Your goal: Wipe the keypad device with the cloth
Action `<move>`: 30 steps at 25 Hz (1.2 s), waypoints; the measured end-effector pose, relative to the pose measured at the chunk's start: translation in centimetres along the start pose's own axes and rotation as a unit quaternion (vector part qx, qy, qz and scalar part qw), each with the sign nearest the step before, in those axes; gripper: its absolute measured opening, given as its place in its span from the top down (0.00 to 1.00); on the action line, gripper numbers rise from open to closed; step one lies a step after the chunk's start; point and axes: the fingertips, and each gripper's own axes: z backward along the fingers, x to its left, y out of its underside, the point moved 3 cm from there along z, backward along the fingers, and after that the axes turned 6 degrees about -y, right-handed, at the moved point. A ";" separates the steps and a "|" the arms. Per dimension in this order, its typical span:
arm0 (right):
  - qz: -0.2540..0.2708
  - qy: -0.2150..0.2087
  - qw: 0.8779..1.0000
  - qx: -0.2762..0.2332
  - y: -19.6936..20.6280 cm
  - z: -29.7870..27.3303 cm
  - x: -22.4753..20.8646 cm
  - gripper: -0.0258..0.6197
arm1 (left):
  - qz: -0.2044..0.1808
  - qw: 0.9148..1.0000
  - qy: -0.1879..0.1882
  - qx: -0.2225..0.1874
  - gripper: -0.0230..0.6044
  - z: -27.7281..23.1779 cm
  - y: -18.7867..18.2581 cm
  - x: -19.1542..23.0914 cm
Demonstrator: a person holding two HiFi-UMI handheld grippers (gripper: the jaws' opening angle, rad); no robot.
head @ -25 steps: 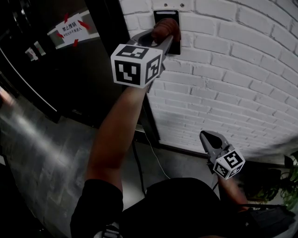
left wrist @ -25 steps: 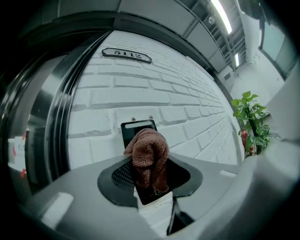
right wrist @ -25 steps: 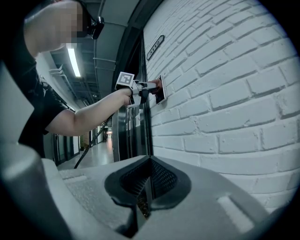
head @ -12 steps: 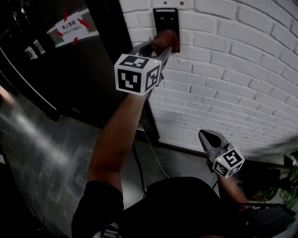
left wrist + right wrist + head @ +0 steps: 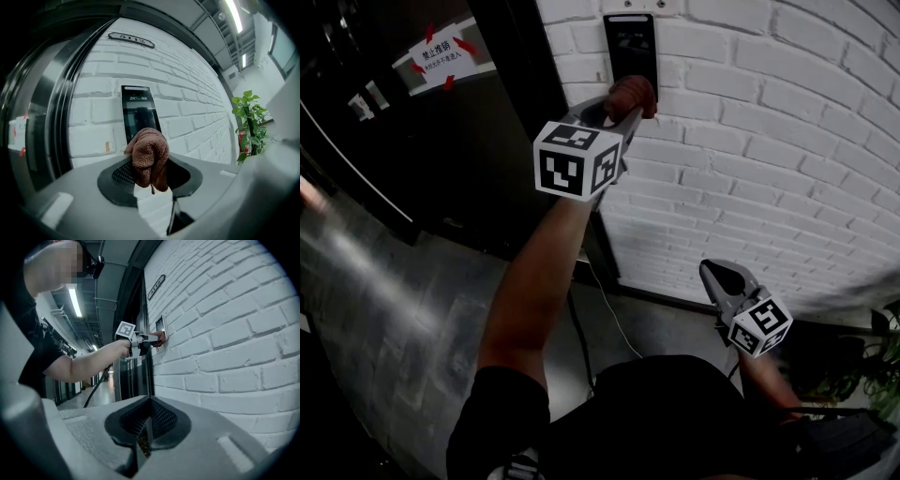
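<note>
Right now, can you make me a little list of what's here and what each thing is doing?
Place: white brick wall beside a dark doorway
Keypad device: black, fixed upright on the wall
Cloth: brown, bunched, at the device's lower edge
Left hand-held gripper: shut on the cloth, raised to the device
Right hand-held gripper: shut, empty, held low, away from the device
Plant: green, farther along the wall

The lower end of the black wall-mounted keypad device point(image 5: 137, 112) is hidden behind the bunched brown cloth point(image 5: 149, 157).
</note>
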 end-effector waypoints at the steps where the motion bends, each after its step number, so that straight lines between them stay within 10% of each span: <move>1: 0.001 0.000 1.000 0.000 0.0 0.1 0.0 0.97 | 0.002 1.000 0.001 0.002 0.71 0.0 0.2 -0.1; 30: -0.023 0.023 0.999 -0.012 0.7 -1.2 4.5 0.97 | 0.051 0.996 0.070 0.038 0.70 6.0 7.8 -1.5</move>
